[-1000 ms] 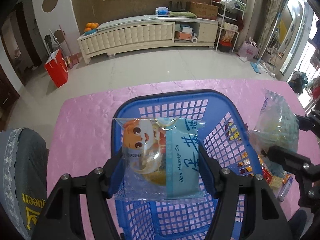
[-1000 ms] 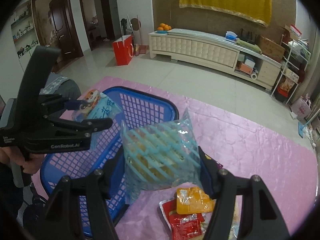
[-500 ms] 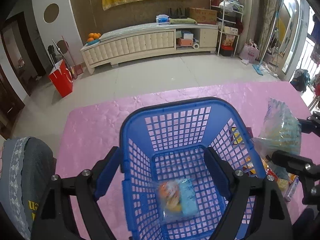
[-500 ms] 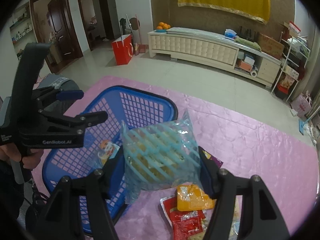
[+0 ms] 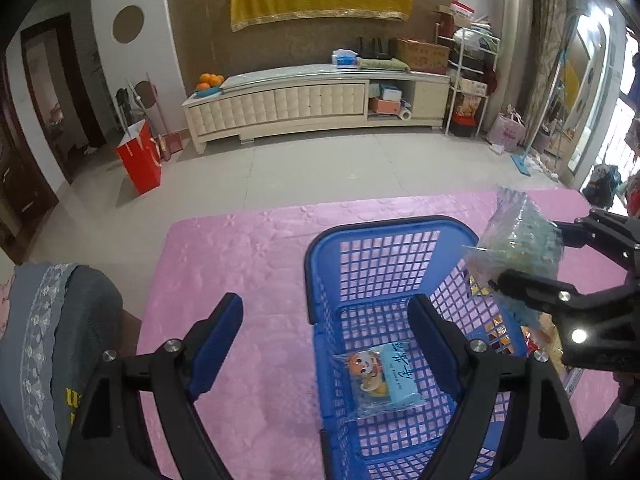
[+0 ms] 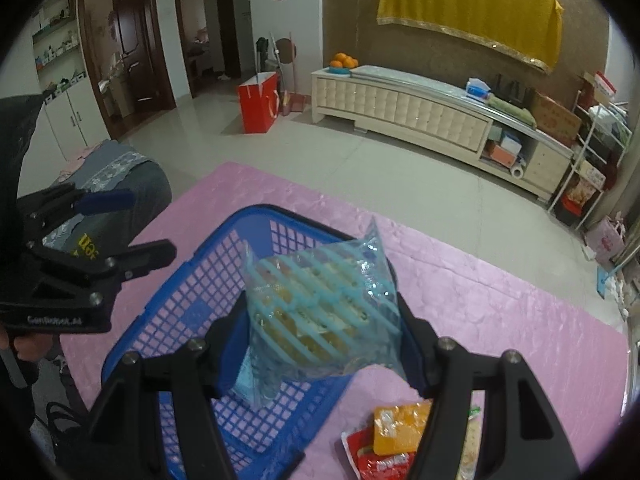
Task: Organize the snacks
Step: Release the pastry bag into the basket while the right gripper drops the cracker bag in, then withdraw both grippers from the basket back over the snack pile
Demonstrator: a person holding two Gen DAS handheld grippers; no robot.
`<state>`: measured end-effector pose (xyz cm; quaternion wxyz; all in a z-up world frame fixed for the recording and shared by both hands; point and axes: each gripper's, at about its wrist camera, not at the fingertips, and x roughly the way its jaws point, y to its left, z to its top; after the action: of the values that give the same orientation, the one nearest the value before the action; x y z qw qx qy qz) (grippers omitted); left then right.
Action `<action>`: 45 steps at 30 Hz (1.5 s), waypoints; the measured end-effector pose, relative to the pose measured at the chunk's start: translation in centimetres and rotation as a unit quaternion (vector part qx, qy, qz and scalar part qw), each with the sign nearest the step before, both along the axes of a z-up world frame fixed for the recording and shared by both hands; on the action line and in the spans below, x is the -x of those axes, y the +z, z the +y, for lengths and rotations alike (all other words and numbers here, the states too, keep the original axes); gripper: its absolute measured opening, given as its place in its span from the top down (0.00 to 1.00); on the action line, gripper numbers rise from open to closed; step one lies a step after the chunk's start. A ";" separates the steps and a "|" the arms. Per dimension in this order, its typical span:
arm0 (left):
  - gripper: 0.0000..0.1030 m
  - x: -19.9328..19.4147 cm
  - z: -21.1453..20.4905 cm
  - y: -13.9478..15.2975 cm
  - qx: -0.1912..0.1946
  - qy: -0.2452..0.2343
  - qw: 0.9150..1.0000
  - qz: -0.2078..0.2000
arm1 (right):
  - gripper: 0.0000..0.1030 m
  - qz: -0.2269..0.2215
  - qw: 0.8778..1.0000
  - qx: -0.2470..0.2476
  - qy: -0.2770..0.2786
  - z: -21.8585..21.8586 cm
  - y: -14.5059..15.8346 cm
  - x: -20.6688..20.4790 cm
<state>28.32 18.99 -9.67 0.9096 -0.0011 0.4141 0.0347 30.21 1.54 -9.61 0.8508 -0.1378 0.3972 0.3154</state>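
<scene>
Snack packet in clear plastic with pale blue diagonal stripes (image 6: 320, 312), yellowish pieces showing through, pinched between the right gripper (image 6: 324, 340) pads above the blue plastic lattice basket (image 5: 384, 268) on the pink quilted table cover (image 5: 240, 264). Left gripper (image 5: 326, 336), jaws just opened wide with nothing between them, stands over the basket's near left rim. Second clear packet with orange cartoon face and light blue label (image 5: 380, 376) lies flat on the basket floor. Red and orange sachets (image 6: 394, 440) lie beside the basket.
</scene>
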 end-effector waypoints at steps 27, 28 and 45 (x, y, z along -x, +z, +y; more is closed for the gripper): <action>0.20 1.0 2.2 -2.1 0.029 0.027 0.999 0.015 | 0.05 -0.036 0.998 0.050 0.004 2.4 -1.5 -0.5; 0.20 1.1 2.2 -2.0 0.031 0.027 0.999 0.014 | 0.05 -0.032 0.998 0.045 0.001 1.9 -1.0 -0.3; 0.20 7.7 -6.4 5.8 0.017 -0.026 0.999 -0.031 | 0.05 -0.066 0.996 -0.010 -0.057 -8.2 8.4 7.4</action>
<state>20.63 12.61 -3.91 0.9224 -0.0069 0.3861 0.0034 22.84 -6.68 -1.17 0.8933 -0.1268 0.3436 0.2606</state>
